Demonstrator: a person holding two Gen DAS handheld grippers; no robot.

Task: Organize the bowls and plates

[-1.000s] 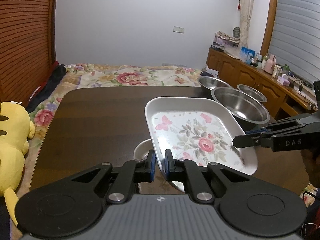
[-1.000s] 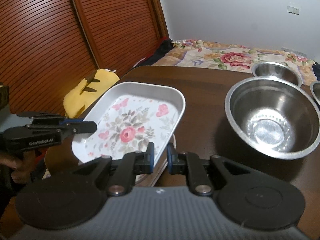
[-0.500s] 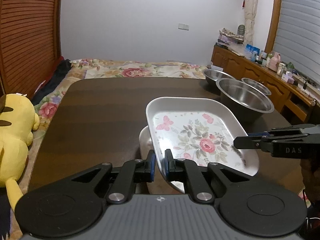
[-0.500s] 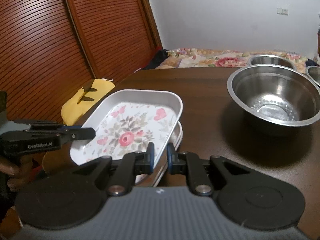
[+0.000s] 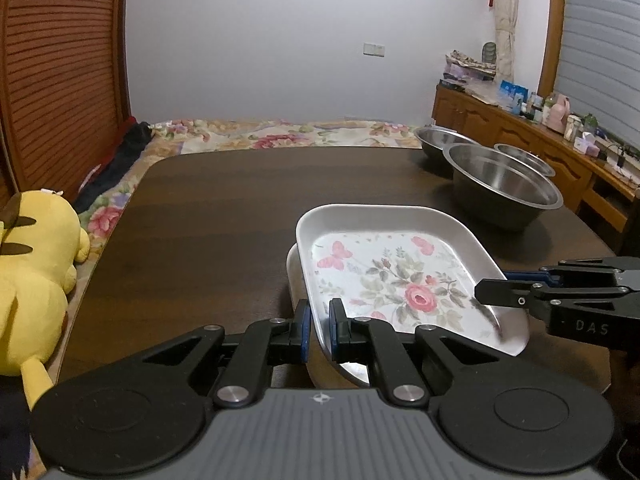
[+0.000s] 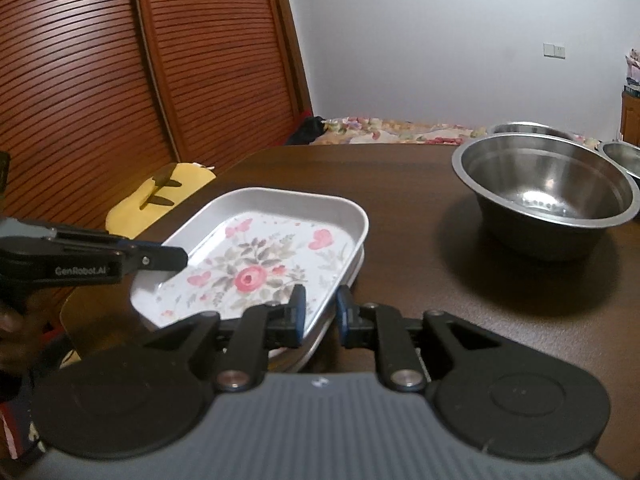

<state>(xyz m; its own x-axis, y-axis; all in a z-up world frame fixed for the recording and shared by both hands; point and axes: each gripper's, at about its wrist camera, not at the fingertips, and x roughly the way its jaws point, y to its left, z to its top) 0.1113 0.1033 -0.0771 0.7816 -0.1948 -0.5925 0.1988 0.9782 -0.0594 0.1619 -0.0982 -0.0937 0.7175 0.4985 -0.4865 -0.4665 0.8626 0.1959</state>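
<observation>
My left claw point(image 5: 318, 328) is pinched on the near rim of the flowered tray point(image 5: 394, 276), which sits on another tray point(image 6: 352, 276) near the front edge of the dark table point(image 5: 248, 216). My right claw point(image 6: 320, 314) has its fingers spread a little to either side of the tray's opposite rim, not pressing it. Three steel bowls, the largest one point(image 6: 548, 200) in front, stand well apart from the trays, further back on the table.
</observation>
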